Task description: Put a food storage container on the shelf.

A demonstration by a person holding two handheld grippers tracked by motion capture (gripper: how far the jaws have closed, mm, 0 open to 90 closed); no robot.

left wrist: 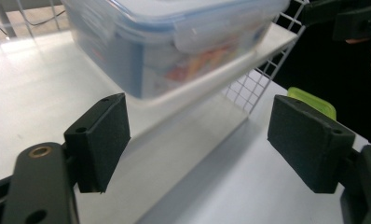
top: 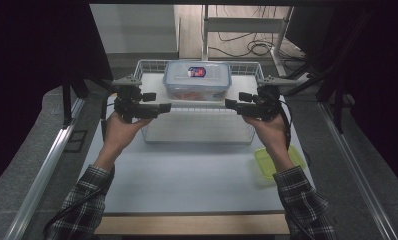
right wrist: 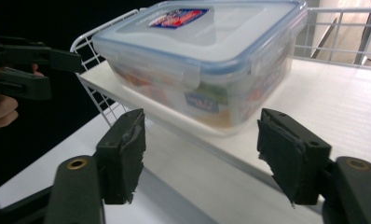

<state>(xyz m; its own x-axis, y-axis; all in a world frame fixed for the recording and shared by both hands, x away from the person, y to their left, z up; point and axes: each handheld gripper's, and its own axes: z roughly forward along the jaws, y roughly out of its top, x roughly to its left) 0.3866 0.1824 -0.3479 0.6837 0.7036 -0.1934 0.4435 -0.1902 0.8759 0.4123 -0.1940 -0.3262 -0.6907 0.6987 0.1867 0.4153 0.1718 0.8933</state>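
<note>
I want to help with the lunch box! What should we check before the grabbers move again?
1. Left gripper open, nothing between its pads: ok.
2. Right gripper open, nothing between its pads: ok.
3. Clear box sits flat on the upper shelf of the wire rack: ok.
4. Box lid on, side latch folded down: ok on the sides that show; the far side, cannot tell.
5. Both grippers stand apart from the box, one on each side: ok.
6. Green lid on the table lies close under the right forearm, so it could get bumped: not ok.
</note>
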